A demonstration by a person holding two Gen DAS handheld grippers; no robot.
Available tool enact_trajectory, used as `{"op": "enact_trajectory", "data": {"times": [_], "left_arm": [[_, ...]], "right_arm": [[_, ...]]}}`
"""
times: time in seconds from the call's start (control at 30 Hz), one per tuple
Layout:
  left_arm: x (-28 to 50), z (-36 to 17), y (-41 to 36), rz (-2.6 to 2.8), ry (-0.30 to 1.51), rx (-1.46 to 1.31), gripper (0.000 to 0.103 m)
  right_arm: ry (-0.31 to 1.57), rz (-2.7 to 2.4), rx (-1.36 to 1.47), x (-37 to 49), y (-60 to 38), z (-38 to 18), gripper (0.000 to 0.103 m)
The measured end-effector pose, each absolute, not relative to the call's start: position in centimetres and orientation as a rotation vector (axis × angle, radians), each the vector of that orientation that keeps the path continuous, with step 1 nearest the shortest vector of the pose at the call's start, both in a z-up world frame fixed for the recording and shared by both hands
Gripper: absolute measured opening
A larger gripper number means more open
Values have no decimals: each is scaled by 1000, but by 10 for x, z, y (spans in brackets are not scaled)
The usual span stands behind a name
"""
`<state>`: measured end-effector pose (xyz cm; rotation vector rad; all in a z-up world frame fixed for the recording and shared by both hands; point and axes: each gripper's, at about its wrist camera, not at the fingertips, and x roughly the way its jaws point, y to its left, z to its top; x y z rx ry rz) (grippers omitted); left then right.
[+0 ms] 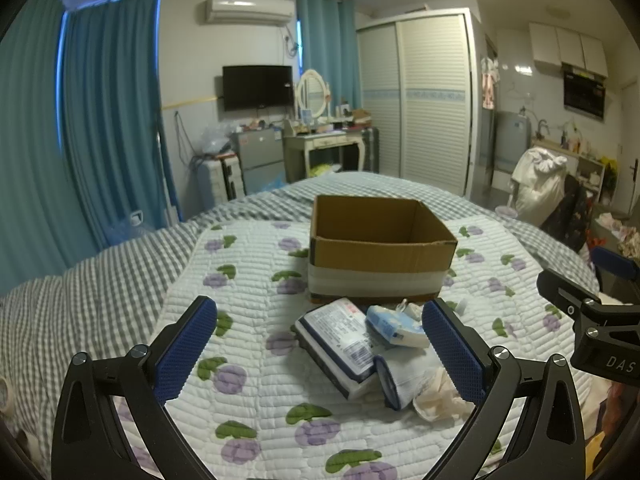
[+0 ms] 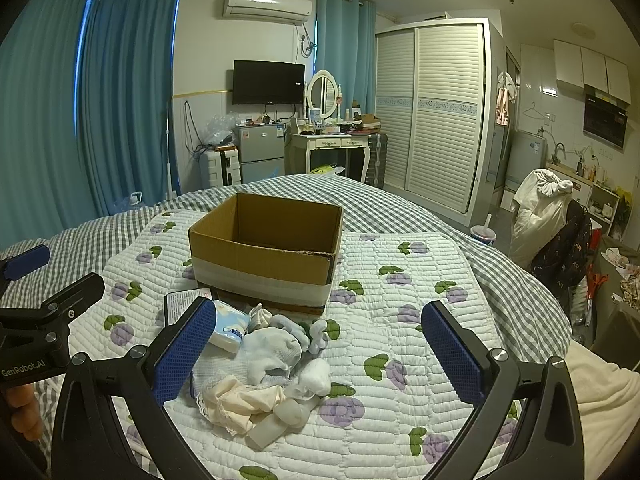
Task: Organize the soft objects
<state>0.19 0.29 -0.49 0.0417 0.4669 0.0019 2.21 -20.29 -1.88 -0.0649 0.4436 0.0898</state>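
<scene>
On quilt (image 2: 400,320), open cardboard box (image 2: 264,248), interior hidden

Bed (image 2: 500,240) w/ gingham cover; floral quilt (image 2: 400,280) spread on top. On quilt: cardboard box (image 2: 264,264) centre-far, soft-item pile (image 2: 264,360) just near of it.

Left tongs (image 1: 320,352): black angular arms fitted with blue mesh-textured pads (image 1: 186,350), silver screws set at the joints. Right tongs (image 2: 320,350) built identically; "DAS" lettering is seen on their black body from the left view. "GenRobot.AI" is printed white on the left unit's body. Bare skin of the left hand (image 2: 24,410) is visible.
</scene>
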Motion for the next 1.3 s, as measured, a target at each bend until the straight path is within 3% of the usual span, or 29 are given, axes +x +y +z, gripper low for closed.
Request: {"op": "enact_trajectory", "data": {"times": [1.3], "left_arm": [[-2,-8,-2,-4,475,32,103]], "right_arm": [[449,93,-64,22,-201,-17,103]]}}
